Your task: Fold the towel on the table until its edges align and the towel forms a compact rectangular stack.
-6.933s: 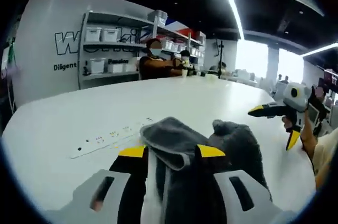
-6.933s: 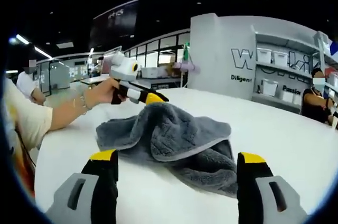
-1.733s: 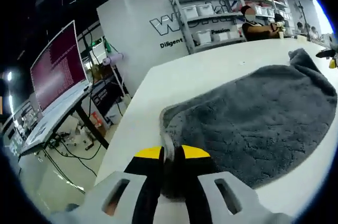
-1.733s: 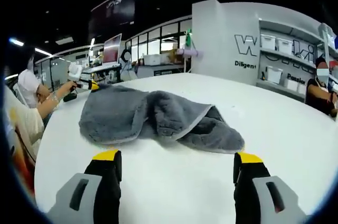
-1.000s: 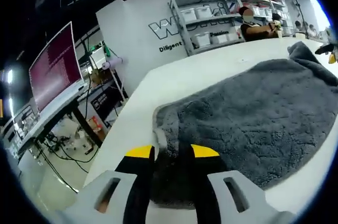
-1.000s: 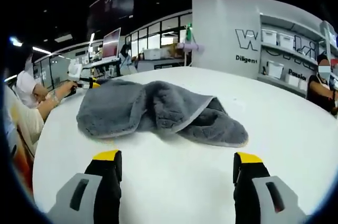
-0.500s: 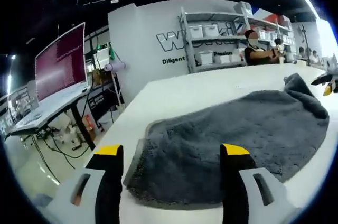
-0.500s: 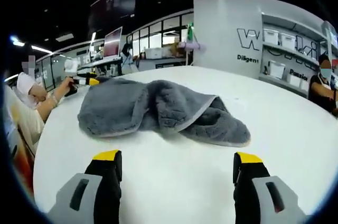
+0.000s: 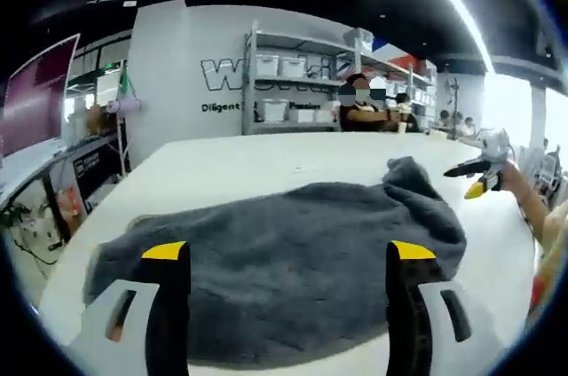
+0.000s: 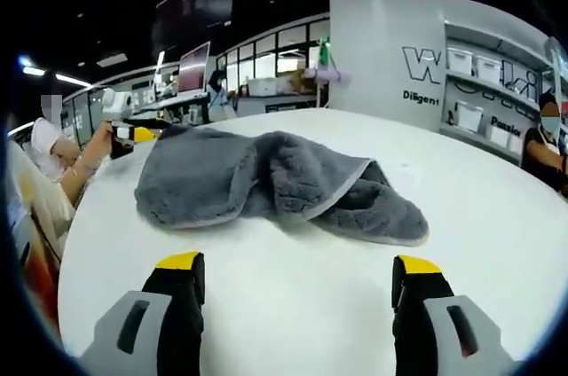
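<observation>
A grey fluffy towel [image 9: 293, 247] lies spread on the white table [image 9: 266, 159], with a raised lump at its far right end. My left gripper [image 9: 287, 256] is open just above the towel's near edge, its yellow-tipped jaws wide apart and holding nothing. In the right gripper view the towel [image 10: 275, 176] lies rumpled, one flap folded over itself. My right gripper [image 10: 297, 262] is open over bare table [image 10: 497, 207], short of the towel. The right gripper [image 9: 479, 174] is also seen past the towel's lump, in a hand. The left gripper [image 10: 133, 132] sits at the towel's far left corner.
Metal shelves with white bins [image 9: 284, 83] stand behind the table, with people seated [image 9: 368, 110] at the far end. A desk with a monitor [image 9: 35, 97] is off the table's left edge. A person's arm [image 10: 62, 176] reaches in along the left.
My left gripper has let go of the towel's corner, opened wide and drawn back, its view swinging right along the towel. The right gripper has stayed open and barely moved.
</observation>
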The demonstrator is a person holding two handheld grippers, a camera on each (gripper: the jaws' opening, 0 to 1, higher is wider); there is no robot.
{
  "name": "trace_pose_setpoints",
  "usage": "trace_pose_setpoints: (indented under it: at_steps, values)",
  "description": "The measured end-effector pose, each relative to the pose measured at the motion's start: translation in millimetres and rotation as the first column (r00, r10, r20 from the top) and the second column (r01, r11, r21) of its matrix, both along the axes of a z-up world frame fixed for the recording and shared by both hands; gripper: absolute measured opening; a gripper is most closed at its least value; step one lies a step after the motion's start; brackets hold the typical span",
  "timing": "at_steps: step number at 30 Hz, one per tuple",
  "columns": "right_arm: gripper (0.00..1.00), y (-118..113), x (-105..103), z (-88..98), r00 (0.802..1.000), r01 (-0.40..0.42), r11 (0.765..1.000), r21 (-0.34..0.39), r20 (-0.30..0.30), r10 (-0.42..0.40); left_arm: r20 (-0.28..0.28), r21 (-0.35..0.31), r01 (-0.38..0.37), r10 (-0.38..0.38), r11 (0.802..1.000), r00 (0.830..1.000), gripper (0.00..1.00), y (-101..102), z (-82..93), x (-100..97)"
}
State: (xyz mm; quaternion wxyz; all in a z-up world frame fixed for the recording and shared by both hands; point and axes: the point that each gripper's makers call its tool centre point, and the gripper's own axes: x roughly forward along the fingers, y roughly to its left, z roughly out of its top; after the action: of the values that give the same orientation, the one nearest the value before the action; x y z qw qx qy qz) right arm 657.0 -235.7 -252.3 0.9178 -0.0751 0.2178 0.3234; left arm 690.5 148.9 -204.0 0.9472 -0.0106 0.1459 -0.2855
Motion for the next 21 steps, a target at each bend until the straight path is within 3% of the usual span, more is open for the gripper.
trace_pose_setpoints:
  at_steps: [4,7,14,21]
  values:
    - [0.89,2,-1,-1.2,1.0,-0.008,1.0,-0.003,-0.011,0.008,-0.041,-0.066,0.128,-0.131,0.99,0.991,0.98,-43,5.3,-5.5]
    - [0.9,5,-3,1.3,1.0,-0.013,1.0,0.004,-0.008,0.013,-0.048,-0.097,0.17,-0.175,0.981,0.983,0.99,-64,8.7,-2.7]
    - [0.92,14,-10,7.4,0.999,-0.034,0.999,0.005,0.007,0.034,-0.034,-0.101,0.255,-0.26,0.962,0.965,0.99,-107,25.4,11.7]
    - [0.93,26,-19,10.1,0.997,-0.07,0.998,0.0,0.018,0.07,0.002,-0.065,0.346,-0.346,0.936,0.938,0.98,-146,13.0,9.4]
